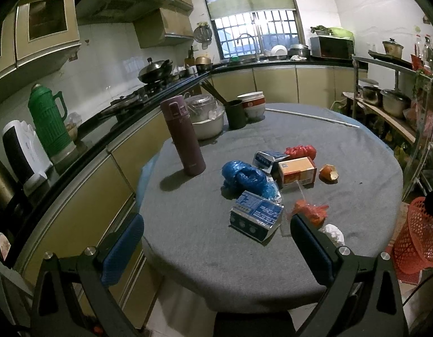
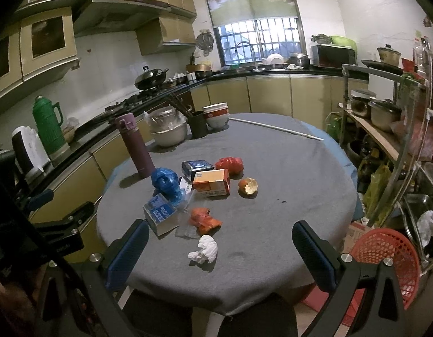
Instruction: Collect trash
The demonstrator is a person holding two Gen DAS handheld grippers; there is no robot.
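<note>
Trash lies on the round grey table (image 1: 342, 168) (image 2: 286, 174): a blue plastic bag (image 1: 244, 178) (image 2: 165, 182), a blue carton (image 1: 255, 214) (image 2: 160, 214), a second blue carton (image 1: 268, 158) (image 2: 196, 167), an orange box (image 1: 296, 171) (image 2: 212, 186), a red bag (image 1: 300, 151) (image 2: 229, 164), an orange peel (image 1: 328, 172) (image 2: 248, 186), an orange wrapper (image 1: 310, 210) (image 2: 203, 220) and a white crumpled tissue (image 2: 205, 250) (image 1: 334, 231). My left gripper (image 1: 216, 241) is open and empty above the near table edge. My right gripper (image 2: 220, 248) is open and empty, with the tissue between its fingers' line of sight.
A red mesh basket (image 2: 384, 255) (image 1: 415, 233) stands on the floor right of the table. A maroon flask (image 1: 182, 136) (image 2: 135, 146), bowls (image 1: 254, 104) and a dark cup (image 1: 236, 113) stand at the table's back. Kitchen counter left, metal shelf rack (image 2: 384, 129) right.
</note>
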